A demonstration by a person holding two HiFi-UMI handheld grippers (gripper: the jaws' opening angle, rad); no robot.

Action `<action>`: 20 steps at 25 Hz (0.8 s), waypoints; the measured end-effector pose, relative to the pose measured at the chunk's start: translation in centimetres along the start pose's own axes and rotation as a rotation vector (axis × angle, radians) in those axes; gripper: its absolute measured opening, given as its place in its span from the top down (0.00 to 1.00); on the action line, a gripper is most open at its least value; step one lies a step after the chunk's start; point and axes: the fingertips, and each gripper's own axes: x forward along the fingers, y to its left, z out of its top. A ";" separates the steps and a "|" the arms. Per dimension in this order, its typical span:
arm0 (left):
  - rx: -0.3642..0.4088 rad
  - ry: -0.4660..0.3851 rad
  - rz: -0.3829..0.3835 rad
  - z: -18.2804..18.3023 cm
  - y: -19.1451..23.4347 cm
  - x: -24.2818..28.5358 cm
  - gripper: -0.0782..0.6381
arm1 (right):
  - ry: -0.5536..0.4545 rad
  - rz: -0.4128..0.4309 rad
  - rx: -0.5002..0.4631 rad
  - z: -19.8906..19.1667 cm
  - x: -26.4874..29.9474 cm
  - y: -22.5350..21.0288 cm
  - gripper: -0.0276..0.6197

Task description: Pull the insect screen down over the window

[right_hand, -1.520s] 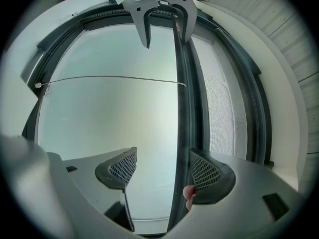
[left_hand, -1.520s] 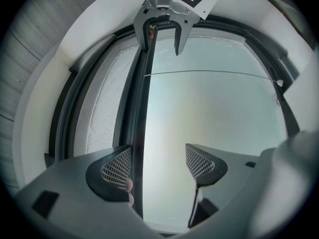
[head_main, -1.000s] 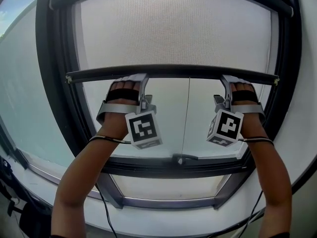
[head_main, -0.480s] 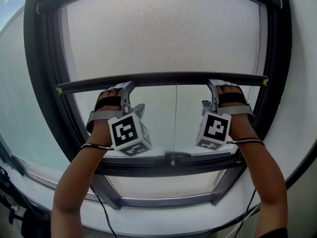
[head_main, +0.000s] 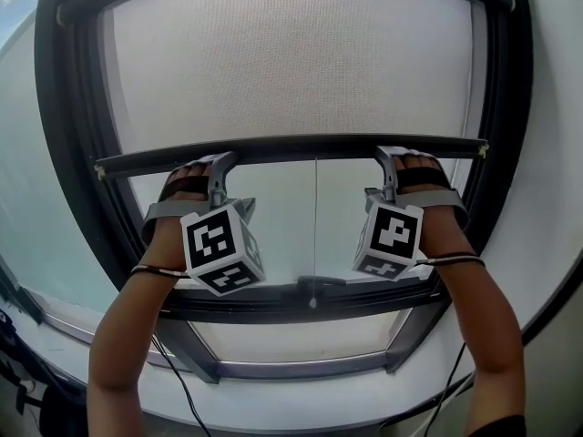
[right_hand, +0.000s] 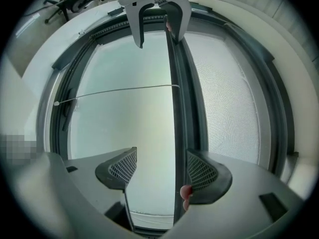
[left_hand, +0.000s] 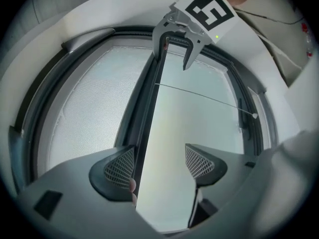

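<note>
- Insect screen [head_main: 291,62] is partway down the window. Its mesh covers the glass above its dark bottom bar [head_main: 291,147], and the pane below the bar is bare.
- Left gripper [head_main: 219,164] is hooked on the bar toward its left end and right gripper [head_main: 387,157] toward its right end. Both reach up from below the bar.
- Left gripper's fingers [left_hand: 120,166] are spread wide, not clamping anything. The bar runs between them, right up against the mesh-side finger, with a gap to the other.
- Same deal on the right: fingers [right_hand: 202,172] are wide apart, the bar lies against 1 of them, and open glass shows next to the other.
- Thin pull cord [head_main: 315,226] hangs from the middle of the bar, between the 2 grippers, down toward the window frame [head_main: 273,300] below the bar.
- In each gripper view a bit of the person's fingertip peeks out beside the bar.
</note>
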 end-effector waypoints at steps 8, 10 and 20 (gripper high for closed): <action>0.054 0.032 -0.024 -0.3 -0.8 -0.2 0.44 | 0.012 0.052 -0.026 -0.1 -0.6 0.7 0.47; 0.050 0.032 -0.030 -0.6 -0.6 -0.1 0.44 | 0.013 0.061 -0.028 0.1 -0.4 0.5 0.47; 0.096 0.050 -0.010 -1.1 -4.3 0.6 0.44 | 0.033 0.079 -0.030 -0.3 0.0 4.5 0.47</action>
